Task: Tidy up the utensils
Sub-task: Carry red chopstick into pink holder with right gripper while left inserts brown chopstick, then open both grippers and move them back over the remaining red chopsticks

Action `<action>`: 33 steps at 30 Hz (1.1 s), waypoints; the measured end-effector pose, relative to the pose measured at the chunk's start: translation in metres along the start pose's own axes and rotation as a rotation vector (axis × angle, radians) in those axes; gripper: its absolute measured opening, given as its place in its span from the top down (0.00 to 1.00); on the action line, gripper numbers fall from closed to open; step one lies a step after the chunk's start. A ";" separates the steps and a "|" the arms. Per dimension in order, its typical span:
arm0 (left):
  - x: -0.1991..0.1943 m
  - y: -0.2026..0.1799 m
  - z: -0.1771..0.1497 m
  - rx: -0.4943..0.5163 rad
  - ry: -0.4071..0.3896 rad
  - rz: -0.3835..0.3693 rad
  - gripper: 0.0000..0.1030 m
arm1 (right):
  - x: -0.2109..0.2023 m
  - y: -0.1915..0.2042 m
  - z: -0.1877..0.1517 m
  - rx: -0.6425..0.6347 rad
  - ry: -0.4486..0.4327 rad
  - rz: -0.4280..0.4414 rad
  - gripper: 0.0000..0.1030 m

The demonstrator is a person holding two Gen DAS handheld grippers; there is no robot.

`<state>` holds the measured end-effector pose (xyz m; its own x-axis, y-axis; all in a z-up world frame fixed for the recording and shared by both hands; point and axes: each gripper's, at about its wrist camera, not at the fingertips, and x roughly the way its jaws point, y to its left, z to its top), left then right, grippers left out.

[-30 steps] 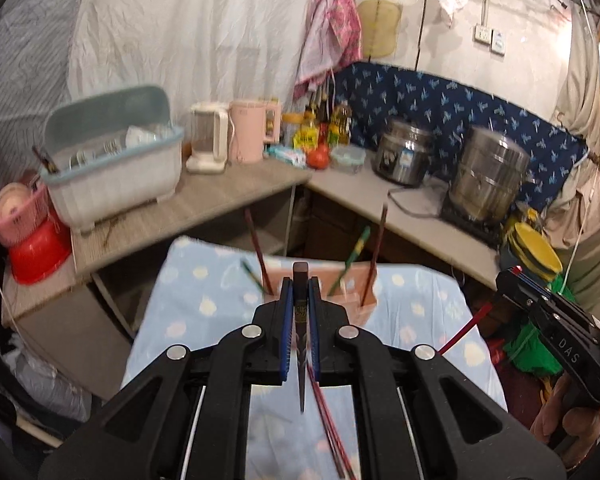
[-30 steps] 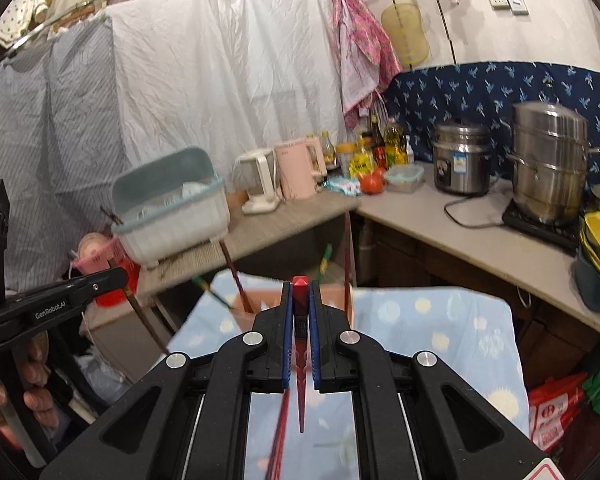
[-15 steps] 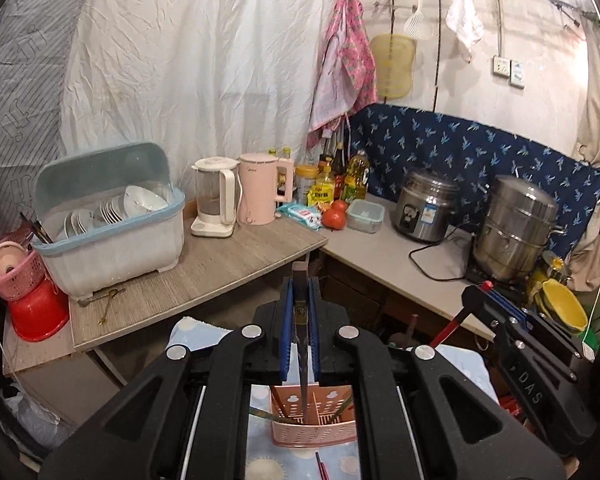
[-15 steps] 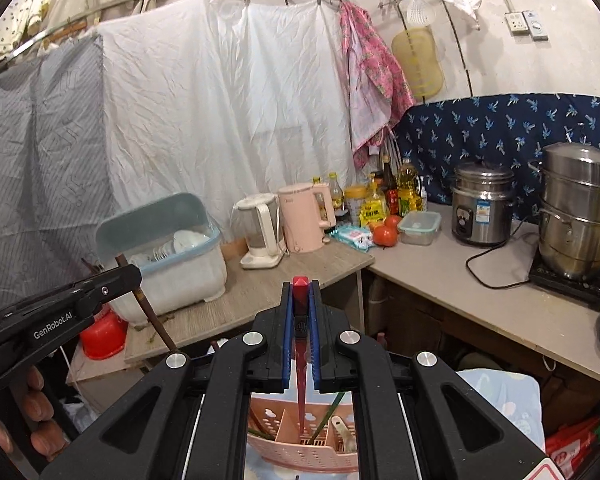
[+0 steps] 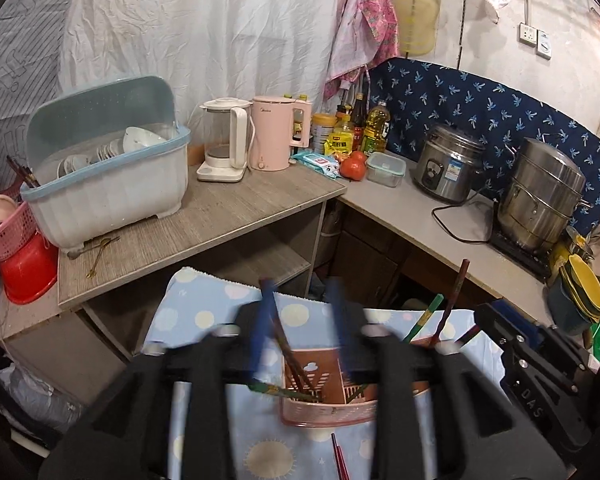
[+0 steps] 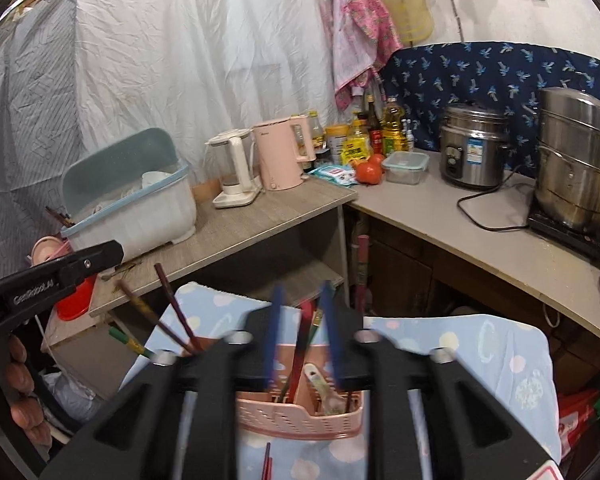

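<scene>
Both grippers hang over the pink perforated plastic utensil basket [image 6: 300,416] on the blue dotted tablecloth [image 5: 204,312] — jaws apart on each, motion-blurred. Left gripper [image 5: 298,316] holds nothing; a dark brown chopstick [image 5: 286,354] stands in the basket between its fingers. Right gripper [image 6: 300,312] likewise, a red chopstick [image 6: 302,344] (blurred) upright in the basket between its fingers.
</scene>
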<state>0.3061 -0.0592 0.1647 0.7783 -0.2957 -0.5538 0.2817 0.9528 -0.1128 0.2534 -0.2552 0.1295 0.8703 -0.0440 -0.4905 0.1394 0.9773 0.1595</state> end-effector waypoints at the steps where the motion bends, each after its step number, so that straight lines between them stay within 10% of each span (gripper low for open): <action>1: -0.003 0.002 -0.002 -0.010 -0.011 0.011 0.40 | -0.006 -0.003 -0.001 0.011 -0.019 -0.008 0.47; 19: -0.045 0.011 -0.061 -0.004 0.041 0.055 0.39 | -0.079 0.003 -0.060 -0.045 0.005 -0.025 0.47; 33: -0.057 0.019 -0.170 -0.012 0.205 0.063 0.39 | -0.102 0.018 -0.172 -0.069 0.196 -0.012 0.47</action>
<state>0.1716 -0.0130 0.0539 0.6632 -0.2163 -0.7165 0.2285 0.9701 -0.0814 0.0859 -0.1975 0.0350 0.7593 -0.0208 -0.6504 0.1102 0.9892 0.0970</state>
